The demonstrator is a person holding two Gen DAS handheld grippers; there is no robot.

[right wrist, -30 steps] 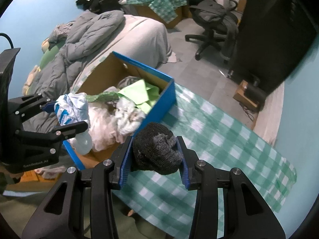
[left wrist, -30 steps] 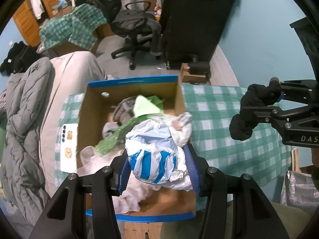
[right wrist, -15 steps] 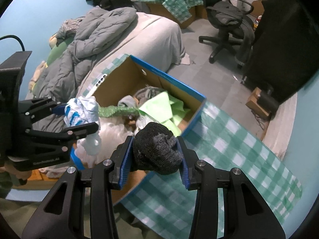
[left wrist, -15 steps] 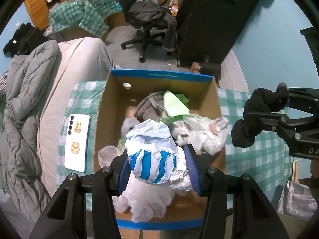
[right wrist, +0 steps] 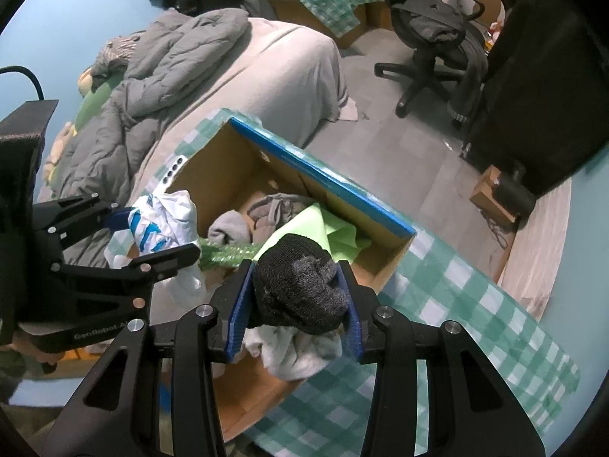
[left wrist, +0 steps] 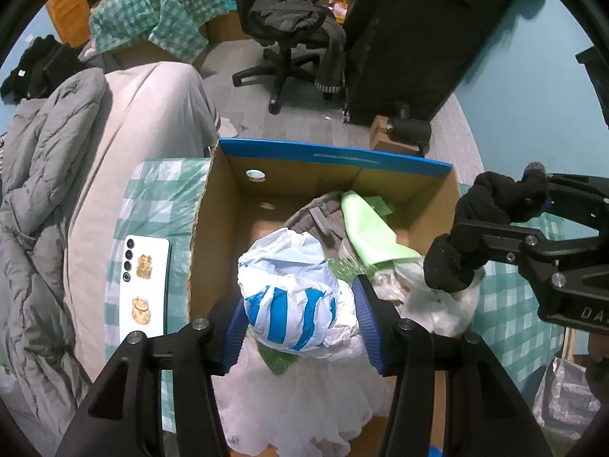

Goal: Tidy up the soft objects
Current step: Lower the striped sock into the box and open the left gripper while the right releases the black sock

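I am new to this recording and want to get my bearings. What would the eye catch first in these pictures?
First, the left claw shut on a crumpled white bag with blue stripes, over the open cardboard box. Next, the right claw clamps a balled dark sock above the box's right part. A white phone lies left of the box on the checked cloth.

Left gripper: pointing steeply down, blue pads clamped on held bundle. Right gripper: likewise angled down, pads pressed on held item.
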